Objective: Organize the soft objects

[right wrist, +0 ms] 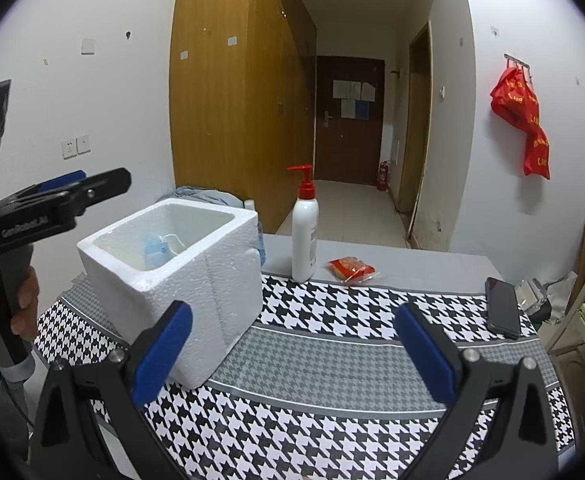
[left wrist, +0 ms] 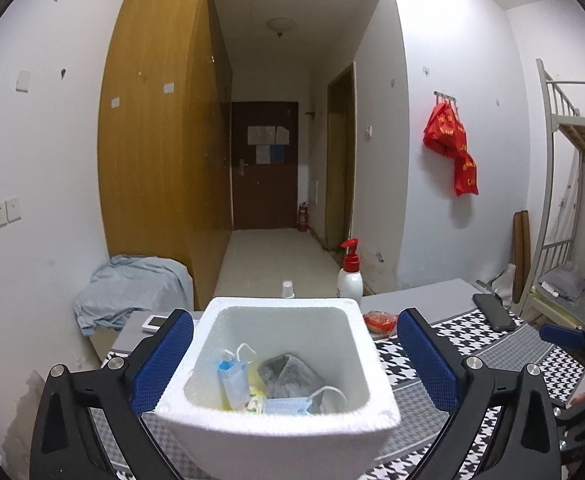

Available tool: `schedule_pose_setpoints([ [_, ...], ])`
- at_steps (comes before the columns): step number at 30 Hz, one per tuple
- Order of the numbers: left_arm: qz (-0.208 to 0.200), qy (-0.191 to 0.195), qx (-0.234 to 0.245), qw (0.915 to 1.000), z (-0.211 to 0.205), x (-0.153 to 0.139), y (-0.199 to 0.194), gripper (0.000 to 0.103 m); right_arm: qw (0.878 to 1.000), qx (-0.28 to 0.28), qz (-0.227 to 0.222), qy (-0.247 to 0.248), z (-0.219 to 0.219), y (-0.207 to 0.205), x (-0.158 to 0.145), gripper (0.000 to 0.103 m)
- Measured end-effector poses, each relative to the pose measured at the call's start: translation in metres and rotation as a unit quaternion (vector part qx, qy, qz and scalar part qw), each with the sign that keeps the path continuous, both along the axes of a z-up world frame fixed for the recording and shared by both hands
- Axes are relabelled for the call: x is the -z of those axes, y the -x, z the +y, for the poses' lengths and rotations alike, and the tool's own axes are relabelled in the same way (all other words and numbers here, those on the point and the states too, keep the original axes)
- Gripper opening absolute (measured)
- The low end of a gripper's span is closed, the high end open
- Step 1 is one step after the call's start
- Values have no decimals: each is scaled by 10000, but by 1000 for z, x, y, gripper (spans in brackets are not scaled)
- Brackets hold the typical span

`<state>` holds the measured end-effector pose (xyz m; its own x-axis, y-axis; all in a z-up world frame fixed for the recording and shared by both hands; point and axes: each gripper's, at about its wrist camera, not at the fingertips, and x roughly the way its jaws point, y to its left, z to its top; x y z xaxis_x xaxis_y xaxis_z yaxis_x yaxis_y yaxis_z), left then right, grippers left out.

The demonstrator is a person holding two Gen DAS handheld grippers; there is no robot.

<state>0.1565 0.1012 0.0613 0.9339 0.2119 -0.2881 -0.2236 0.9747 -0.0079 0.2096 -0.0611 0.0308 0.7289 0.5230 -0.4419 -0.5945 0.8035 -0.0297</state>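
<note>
The left claw (left wrist: 294, 364) stands with its two blue pads (left wrist: 160, 360) spread wide on either side of one white foam box (left wrist: 376, 364), gripping nothing; whether the pads touch the box walls cannot be told. Inside the box, right between the fingers, lie two blue face masks (left wrist: 234, 380) with white ear loops, one grey folded cloth piece (left wrist: 288, 372), and some yellow-green scraps too jumbled to count.

The right claw (right wrist: 292, 356) is likewise spread apart and empty above the houndstooth cloth (right wrist: 332, 360), with the box ahead and to its left.

Ahead of the right claw stand one white pump bottle (right wrist: 304, 236) with a red head and, just to its right, one red snack packet (right wrist: 350, 269). One black phone (right wrist: 502, 306) lies far to the claw's right. One small spray bottle cap (left wrist: 287, 289) peeks up behind the box.
</note>
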Motion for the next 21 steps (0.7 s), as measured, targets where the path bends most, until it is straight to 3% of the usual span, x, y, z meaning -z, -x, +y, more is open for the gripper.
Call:
schedule_pose_setpoints([
  [21, -263, -58, 50, 9996, -41, -5, 91, 102, 9987, -12, -434, -254, -30, 72, -21, 102],
])
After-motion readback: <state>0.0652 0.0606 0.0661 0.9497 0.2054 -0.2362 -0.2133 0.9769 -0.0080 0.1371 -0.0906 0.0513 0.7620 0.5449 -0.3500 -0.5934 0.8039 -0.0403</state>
